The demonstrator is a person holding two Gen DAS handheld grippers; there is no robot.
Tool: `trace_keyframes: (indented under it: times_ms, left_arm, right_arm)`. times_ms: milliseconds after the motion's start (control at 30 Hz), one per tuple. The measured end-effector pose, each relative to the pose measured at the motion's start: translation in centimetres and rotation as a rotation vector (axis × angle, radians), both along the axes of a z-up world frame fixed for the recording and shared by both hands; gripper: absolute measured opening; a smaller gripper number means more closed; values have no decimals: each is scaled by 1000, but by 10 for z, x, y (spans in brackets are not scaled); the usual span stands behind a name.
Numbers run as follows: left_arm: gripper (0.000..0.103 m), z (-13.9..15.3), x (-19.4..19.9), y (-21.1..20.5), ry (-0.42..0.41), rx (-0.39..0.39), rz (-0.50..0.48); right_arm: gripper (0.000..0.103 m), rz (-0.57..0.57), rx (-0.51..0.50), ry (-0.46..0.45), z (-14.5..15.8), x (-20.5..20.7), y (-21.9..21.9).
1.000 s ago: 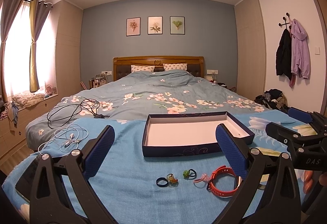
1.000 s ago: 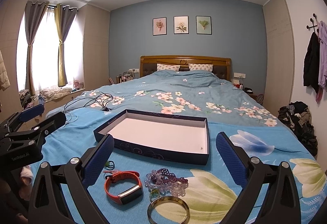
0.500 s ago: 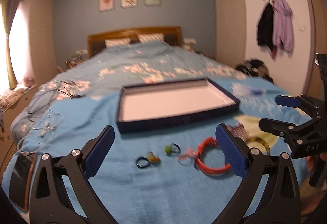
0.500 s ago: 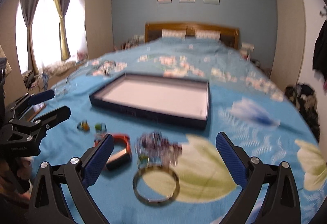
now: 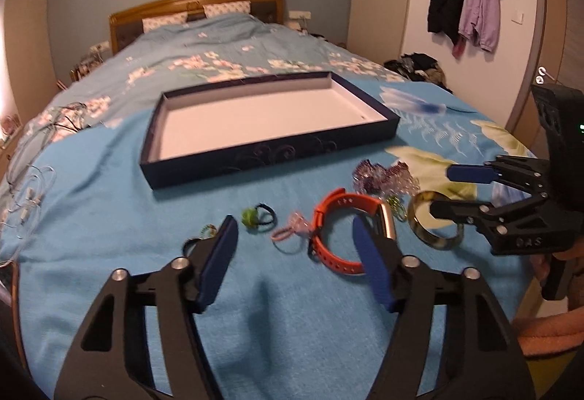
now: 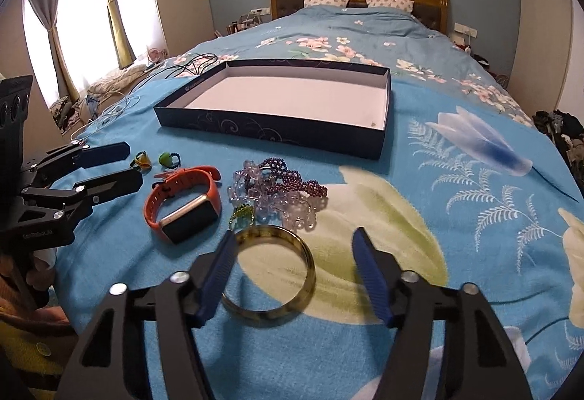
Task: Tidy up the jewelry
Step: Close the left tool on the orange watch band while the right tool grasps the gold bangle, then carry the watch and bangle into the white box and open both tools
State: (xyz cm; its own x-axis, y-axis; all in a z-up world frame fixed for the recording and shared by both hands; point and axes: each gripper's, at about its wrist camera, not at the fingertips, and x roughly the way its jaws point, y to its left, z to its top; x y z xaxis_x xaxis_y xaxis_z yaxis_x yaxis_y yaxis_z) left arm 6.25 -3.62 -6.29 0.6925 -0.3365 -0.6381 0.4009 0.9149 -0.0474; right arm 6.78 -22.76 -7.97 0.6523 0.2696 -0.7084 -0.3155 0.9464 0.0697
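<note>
In the left wrist view the left gripper's right finger (image 5: pixel 368 265) covers part of the orange smartwatch (image 5: pixel 339 228), and its left finger (image 5: pixel 219 261) hides most of a small dark ring (image 5: pixel 189 243) just beyond its tip, while the pink item (image 5: pixel 290 232) between the fingertips is too blurred to name. In the right wrist view the right gripper's left finger (image 6: pixel 215 275) overlaps the near-left rim of the gold bangle (image 6: pixel 270 272). The tangle of purple and clear beads (image 6: pixel 277 191) beyond the fingertips cannot be separated into pieces, and the white cables (image 5: pixel 25 202) far left are cut by the edge.
</note>
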Motion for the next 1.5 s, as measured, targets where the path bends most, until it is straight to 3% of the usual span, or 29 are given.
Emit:
trace_keyframes:
  times_ms: [133, 267, 400, 567, 700, 800, 900, 967, 1000, 1033, 1167, 1233, 1500]
  left_arm:
    - [43, -6, 3, -5, 73, -15, -40]
    - [34, -18, 14, -7, 218, -72, -77]
    - [32, -22, 20, -8, 249, -106, -83]
    - [17, -22, 25, -10, 249, -69, -76]
    - [12, -13, 29, -5, 220, -35, -70]
    - [18, -10, 29, -3, 211, -13, -76]
    - [35, -8, 24, 1, 218, -26, -100]
    - [35, -8, 22, -1, 218, -16, -113]
    - [34, -11, 22, -3, 227, -7, -124]
    - [25, -13, 22, -6, 235, 2, -130]
    - [12, -19, 21, -12, 227, 32, -136]
    - [7, -19, 22, -13, 228, 32, -134]
    - [5, -9, 24, -5, 206, 10, -144]
  right_arm:
    - [49, 6, -5, 20, -3, 6, -2]
    - [36, 9, 0, 42, -7, 8, -4]
    - [29, 10, 16, 47, -7, 6, -8]
    - [11, 25, 20, 58, -7, 4, -9]
    - [12, 52, 17, 71, -6, 2, -8]
    - [18, 55, 12, 71, -5, 3, -8]
    - [22, 67, -5, 71, -4, 4, -6]
    - [22, 75, -23, 68, -6, 5, -3]
    - [22, 78, -28, 67, -6, 5, -3]
    - [21, 80, -33, 65, -6, 5, -2]
    - [6, 85, -42, 59, -6, 4, -2]
    - [6, 88, -36, 62, -5, 4, -3]
    - [6, 101, 43, 34, 10, 2, -10]
